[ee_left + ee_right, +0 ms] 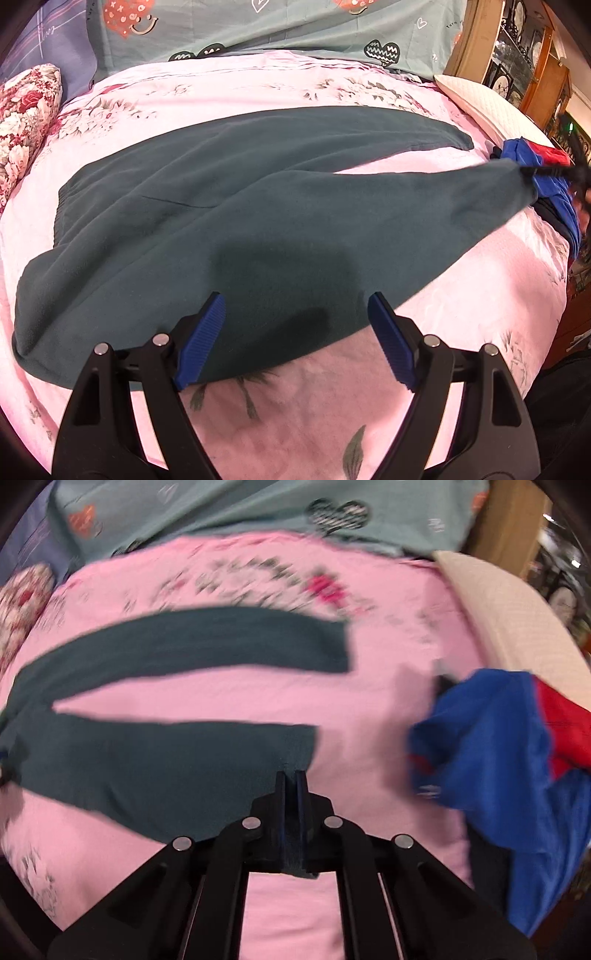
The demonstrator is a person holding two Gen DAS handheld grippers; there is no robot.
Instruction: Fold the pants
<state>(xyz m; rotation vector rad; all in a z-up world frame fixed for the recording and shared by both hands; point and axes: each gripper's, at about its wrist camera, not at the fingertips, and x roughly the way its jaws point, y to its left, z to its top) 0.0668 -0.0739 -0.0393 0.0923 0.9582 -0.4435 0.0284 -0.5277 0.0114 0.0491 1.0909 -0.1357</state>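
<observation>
Left wrist view: dark green pants [236, 206] spread across pink floral bedspread [332, 398], waistband at left. Left gripper [295, 339] wide, nothing between pads, hovering over near edge of pants.

Right wrist view, blurred: right gripper [291, 775] pinched closed on cuff of near pant leg [166, 768]. Blue-red garment [498, 738] at right.

Dark teal pants [258, 192] — pink floral bedsheet [332, 387] — blue-and-red garment [517, 738], teal heart-print quilt [277, 29].

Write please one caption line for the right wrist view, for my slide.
Right claw shut on the near leg hem of dark green pants spread on a pink floral bedspread.
</observation>
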